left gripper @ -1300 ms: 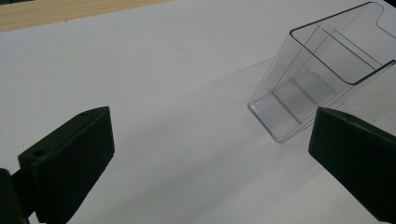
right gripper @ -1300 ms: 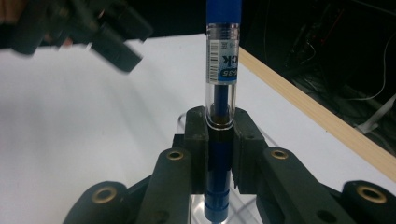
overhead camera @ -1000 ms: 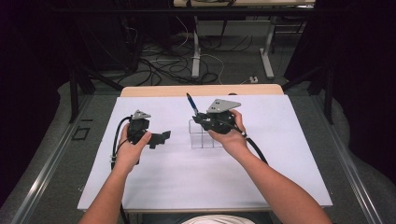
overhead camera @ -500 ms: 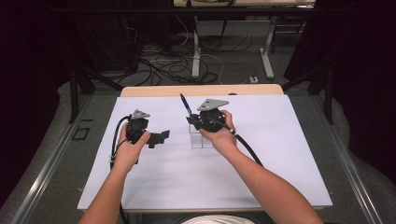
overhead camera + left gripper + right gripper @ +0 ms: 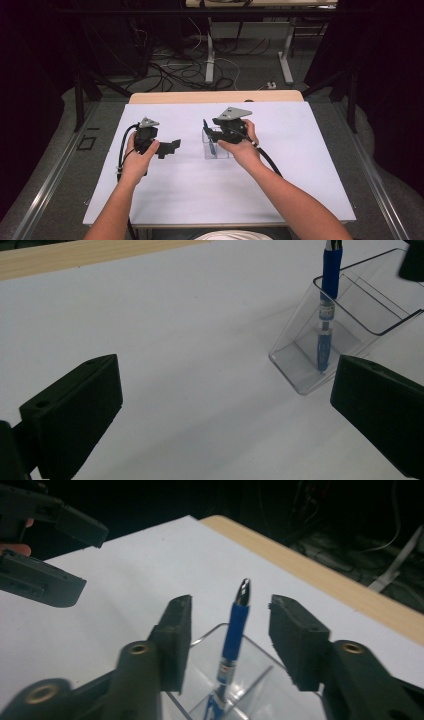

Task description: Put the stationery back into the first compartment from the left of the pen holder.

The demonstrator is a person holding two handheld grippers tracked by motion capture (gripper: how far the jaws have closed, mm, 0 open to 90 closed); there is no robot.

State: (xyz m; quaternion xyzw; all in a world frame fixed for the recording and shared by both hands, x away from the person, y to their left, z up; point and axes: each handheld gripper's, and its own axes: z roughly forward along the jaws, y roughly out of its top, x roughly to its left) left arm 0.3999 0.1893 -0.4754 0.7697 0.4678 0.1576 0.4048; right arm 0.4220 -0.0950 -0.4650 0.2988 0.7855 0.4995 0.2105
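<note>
Right gripper (image 5: 209, 131): I hold it over the holder, jaws pointing toward the table's far left in the high view. My jaws have just been opening; they now stand apart, with the pen between them and neither pad touching it.
Pen (image 5: 234, 630): blue barrel, silver tip uppermost. It stands in the holder with its lower end on the holder's floor and leans against the wall. Its upper part rises above the rim.
Holder (image 5: 320, 347): clear plastic, open-topped, with an inner divider. It rests on the sheet near the middle of the table, below my right gripper.
Left gripper (image 5: 172, 147): I hold it above the sheet, to the left of the holder and well apart from it. Jaws are wide apart with nothing between them; they point toward the holder.
Left gripper view: the holder and pen lie ahead, near the right-hand jaw, not between the pads.
Sheet (image 5: 175, 190): white, covers most of the table.
Table (image 5: 200, 97): a wooden strip is exposed along the far edge.
</note>
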